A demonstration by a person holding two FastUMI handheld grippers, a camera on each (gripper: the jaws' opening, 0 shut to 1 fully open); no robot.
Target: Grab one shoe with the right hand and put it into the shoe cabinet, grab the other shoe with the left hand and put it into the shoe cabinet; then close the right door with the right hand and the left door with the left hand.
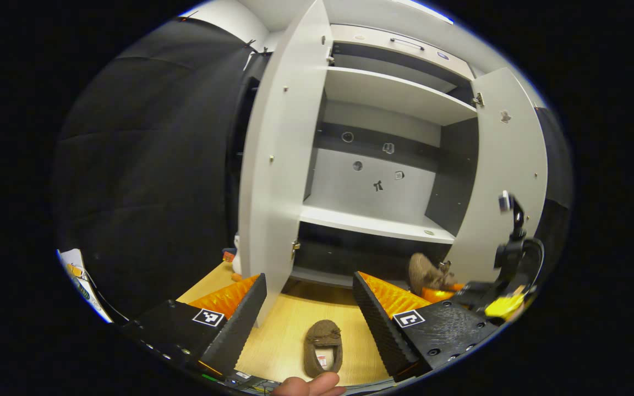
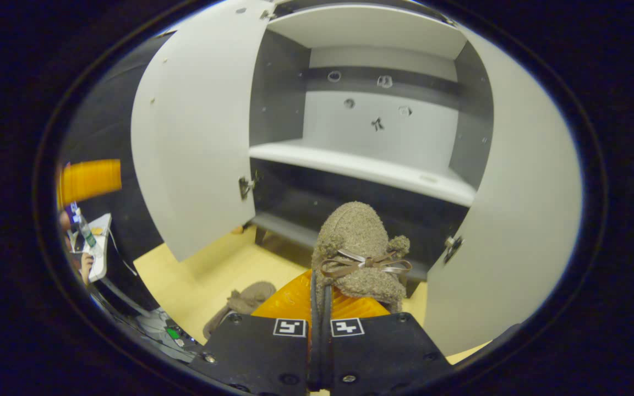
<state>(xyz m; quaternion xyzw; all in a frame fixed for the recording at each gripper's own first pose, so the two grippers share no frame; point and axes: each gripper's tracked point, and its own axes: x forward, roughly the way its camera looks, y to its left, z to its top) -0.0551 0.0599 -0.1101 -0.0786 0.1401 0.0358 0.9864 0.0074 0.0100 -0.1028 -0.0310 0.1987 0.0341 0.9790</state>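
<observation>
Here, in the left gripper view, the left tool [image 1: 310,308] hangs with its two fingers spread wide apart and nothing between them. On the pale wooden floor [image 1: 287,324] between those fingers lies a fuzzy brown slipper [image 1: 323,346], opening upward, and a fingertip of the person's hand [image 1: 311,386] shows at the bottom edge. Farther off to the right in that view, the right tool [image 1: 449,291] grips a second fuzzy brown slipper with a ribbon bow [image 1: 426,273], raised in front of the bottom of the tall white shoe cabinet [image 1: 375,187].

In the right gripper view, the right tool's [image 2: 320,313] fingers are pressed close together, pinching the heel edge of the bow slipper [image 2: 358,256], whose toe points toward the cabinet's dark lower compartment [image 2: 317,203]. Down on the floor to the left lies the other slipper [image 2: 242,305]. Beyond, the cabinet's left door [image 2: 196,132] and right door [image 2: 515,220] both stand swung open, and its white shelf [image 2: 361,170] spans the interior.
</observation>
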